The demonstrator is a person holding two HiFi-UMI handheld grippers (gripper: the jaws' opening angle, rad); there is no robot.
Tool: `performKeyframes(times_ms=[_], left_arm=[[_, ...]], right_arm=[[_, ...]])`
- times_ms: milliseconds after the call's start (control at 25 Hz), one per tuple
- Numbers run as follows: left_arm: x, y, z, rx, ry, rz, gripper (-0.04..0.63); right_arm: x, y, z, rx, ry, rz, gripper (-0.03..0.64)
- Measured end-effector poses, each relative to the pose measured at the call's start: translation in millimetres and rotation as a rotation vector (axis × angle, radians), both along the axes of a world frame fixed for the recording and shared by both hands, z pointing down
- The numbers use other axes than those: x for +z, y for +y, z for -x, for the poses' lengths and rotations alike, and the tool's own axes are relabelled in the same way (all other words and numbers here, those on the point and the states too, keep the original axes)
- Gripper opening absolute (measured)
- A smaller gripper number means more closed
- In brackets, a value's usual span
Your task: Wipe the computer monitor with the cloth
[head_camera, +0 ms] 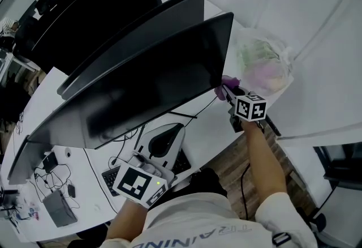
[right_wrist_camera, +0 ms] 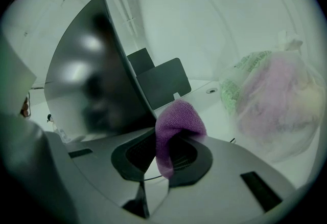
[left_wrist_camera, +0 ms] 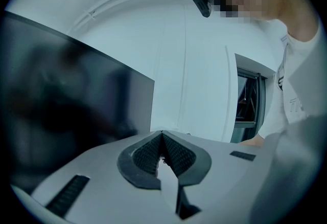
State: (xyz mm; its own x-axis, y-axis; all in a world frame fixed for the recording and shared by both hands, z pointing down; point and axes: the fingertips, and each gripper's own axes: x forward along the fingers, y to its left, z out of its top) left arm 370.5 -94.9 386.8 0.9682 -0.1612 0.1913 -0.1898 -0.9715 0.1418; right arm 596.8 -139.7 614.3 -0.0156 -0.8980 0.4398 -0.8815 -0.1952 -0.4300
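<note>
Between the ribbed pads of the right claw (right_wrist_camera: 162, 141) sat a fold of the purple cloth (right_wrist_camera: 176, 118), pinched tight, its loose end bulging forward past the tips. That cloth looked soft, light and limp, so it would likely bunch and drape rather than slip. Gripped by a thick wad like this, it should leave enough free fabric to press flat. Just beyond it stood the lower right corner of the computer monitor (right_wrist_camera: 92, 85), though whether the fabric touched it I could not tell. Its dark, glossy screen seemed fragile and easy to rock on its stand, so light pressure seemed wise. Lower down, the left claw (left_wrist_camera: 162, 138) was closed on nothing, near the monitor's base above the white worktop (head_camera: 212, 122). A filled plastic bag (right_wrist_camera: 271, 100) lay to the right.
</note>
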Motion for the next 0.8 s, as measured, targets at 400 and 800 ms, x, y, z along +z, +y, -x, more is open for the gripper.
performKeyframes(times_ms=[400, 800], left_arm=[[6, 7, 7, -0.008, -0.012, 0.008, 0.002], [7, -3, 38, -0.076, -0.02, 0.023, 0.002]], right_arm=[[35, 6, 16, 0.028, -0.113, 0.042, 0.055], [25, -10, 32, 0.13, -0.517, -0.199, 0.055]])
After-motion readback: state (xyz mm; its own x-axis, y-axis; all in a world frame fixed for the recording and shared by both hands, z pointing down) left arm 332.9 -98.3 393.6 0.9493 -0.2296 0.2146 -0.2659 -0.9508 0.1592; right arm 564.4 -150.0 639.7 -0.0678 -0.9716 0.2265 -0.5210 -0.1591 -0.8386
